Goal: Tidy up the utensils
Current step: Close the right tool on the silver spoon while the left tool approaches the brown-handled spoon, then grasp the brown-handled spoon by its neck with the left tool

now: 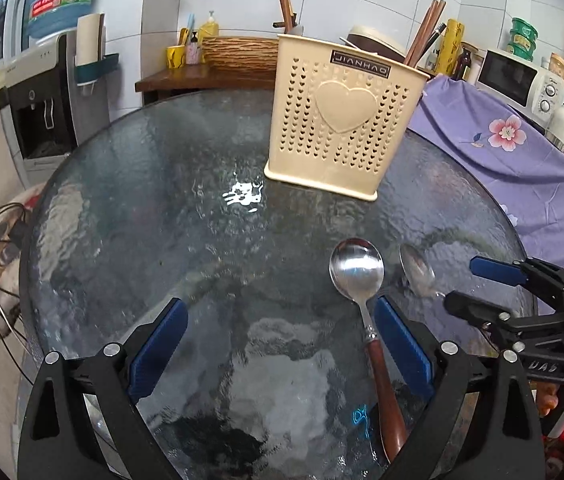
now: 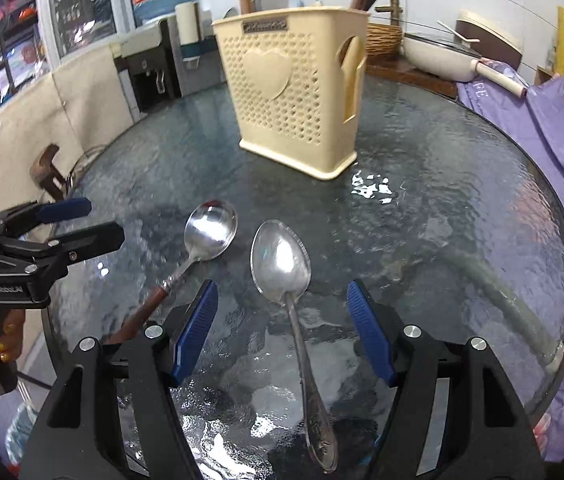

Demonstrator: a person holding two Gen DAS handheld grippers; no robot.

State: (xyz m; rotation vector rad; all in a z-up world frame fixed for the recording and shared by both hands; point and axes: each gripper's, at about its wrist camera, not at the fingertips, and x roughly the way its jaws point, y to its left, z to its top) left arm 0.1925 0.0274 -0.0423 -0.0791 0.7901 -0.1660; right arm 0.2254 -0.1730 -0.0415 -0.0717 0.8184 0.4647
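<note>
A round table (image 1: 122,216) of rippled, dark glass with a pebbled texture carries everything here, its surface throwing back bright glints. In the left wrist view the left claw (image 1: 280,344) stands released, its blue ribbed pads spread wide with nothing pressed between them. The wooden-handled spoon (image 1: 366,308) lies flat on the glass inside that gap, close against the right-hand pad: a round polished steel bowl facing up, a short steel neck, then a reddish-brown handle running back toward the camera. Just to its right lies the all-metal spoon (image 1: 418,272), duller and more pointed in the bowl, its handle hidden behind the right claw (image 1: 474,284), whose black fingers and blue pads enter from the right edge. Beyond both spoons, near the table's middle, stands the cream plastic utensil holder (image 1: 342,120), upright, boxy, its wall pierced with rows of small hearts around one large raised heart, with brown chopsticks (image 1: 426,32) poking from its top. From the right wrist view the right claw is likewise released, pads apart, and the all-metal spoon's slim embossed handle lies on the glass between them without either pad touching it. A purple flowered cloth (image 1: 502,136) drapes beside the table at the right.
</note>
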